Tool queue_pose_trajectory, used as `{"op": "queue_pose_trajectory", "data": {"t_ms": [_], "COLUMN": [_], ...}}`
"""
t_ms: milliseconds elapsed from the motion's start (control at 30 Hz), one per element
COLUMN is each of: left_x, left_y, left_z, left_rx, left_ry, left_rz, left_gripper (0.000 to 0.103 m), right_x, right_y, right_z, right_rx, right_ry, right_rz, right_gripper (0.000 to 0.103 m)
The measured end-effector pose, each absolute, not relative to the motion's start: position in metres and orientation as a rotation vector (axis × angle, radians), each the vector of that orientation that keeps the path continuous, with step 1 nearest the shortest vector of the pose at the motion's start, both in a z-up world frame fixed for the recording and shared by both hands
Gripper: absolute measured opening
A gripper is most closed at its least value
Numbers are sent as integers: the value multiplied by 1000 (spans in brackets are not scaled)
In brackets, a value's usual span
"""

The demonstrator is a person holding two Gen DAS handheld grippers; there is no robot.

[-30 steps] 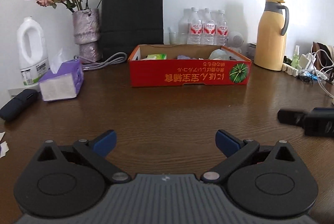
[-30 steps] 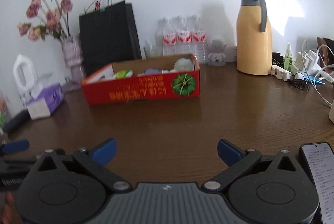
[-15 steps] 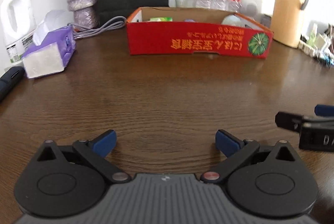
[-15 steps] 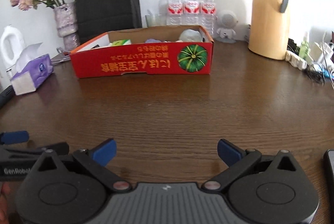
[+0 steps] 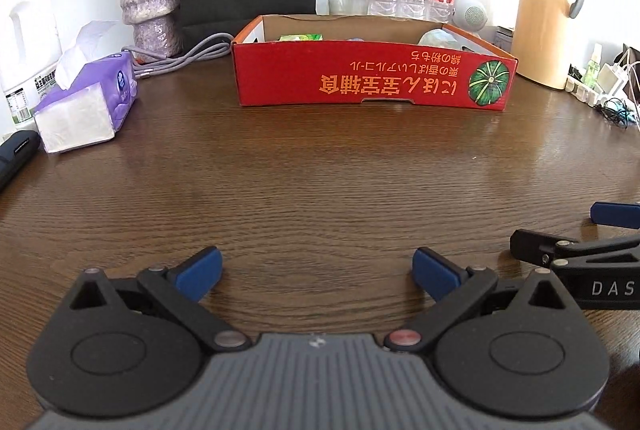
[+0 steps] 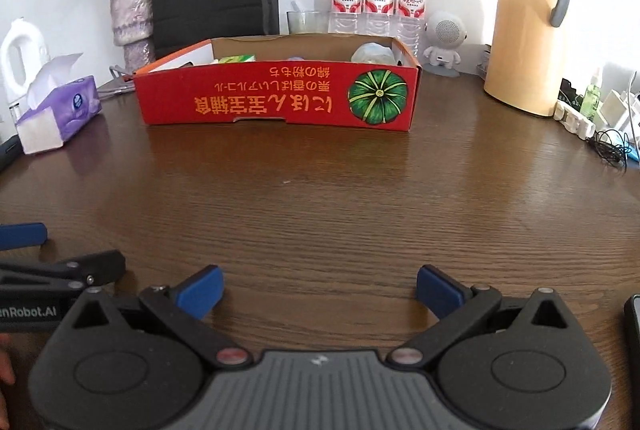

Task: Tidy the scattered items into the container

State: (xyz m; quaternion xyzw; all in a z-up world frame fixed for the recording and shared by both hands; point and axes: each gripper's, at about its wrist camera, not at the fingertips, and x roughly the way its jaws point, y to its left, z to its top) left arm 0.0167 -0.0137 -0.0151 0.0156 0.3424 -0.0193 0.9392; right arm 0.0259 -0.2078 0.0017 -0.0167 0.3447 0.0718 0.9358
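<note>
Hovering both claws, left claw [image 5: 316,268] and right claw [image 6: 318,288], spread and empty, before red cardboard box [image 6: 276,95]; we judge tidying near done, next: check brown wooden worktop [image 6: 320,197] for strays.

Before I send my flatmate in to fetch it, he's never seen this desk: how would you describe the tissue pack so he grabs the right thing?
Start at the red cardboard box with the green pumpkin picture, on the brown wooden table. Look left of it, in front of the grey vase of dried roses. The tissue pack is the soft purple packet with a white tissue sticking up, unlike the hard white jug behind it.
</note>
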Motion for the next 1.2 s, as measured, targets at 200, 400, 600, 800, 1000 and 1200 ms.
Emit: {"op": "queue_pose_trajectory", "data": {"t_ms": [200, 400, 600, 800, 1000, 1200], "left_x": [17, 16, 16, 17, 17, 17], "left_y": [-14, -13, -13, -13, -14, -14], "left_z": [-15, -16, -16, -16, -16, -16], "left_rx": [32, 31, 32, 32, 32, 32], "left_ry": [699, 699, 698, 699, 699, 699], "left_rz": [-39, -39, -39, -39, -39, -39], "left_gripper": [103, 103, 103, 103, 103, 103], "right_x": [26, 27, 27, 27, 27, 27], "right_y": [-208, -205, -205, -205, -206, -205], "right_z": [2, 1, 1, 1, 1, 1], "right_rx": [-34, -44, -43, -44, -44, -43], "right_ry": [704, 704, 703, 703, 703, 703], "right_rz": [147, 162, 164, 163, 166, 165], "right_gripper": [103, 103, 103, 103, 103, 103]}}
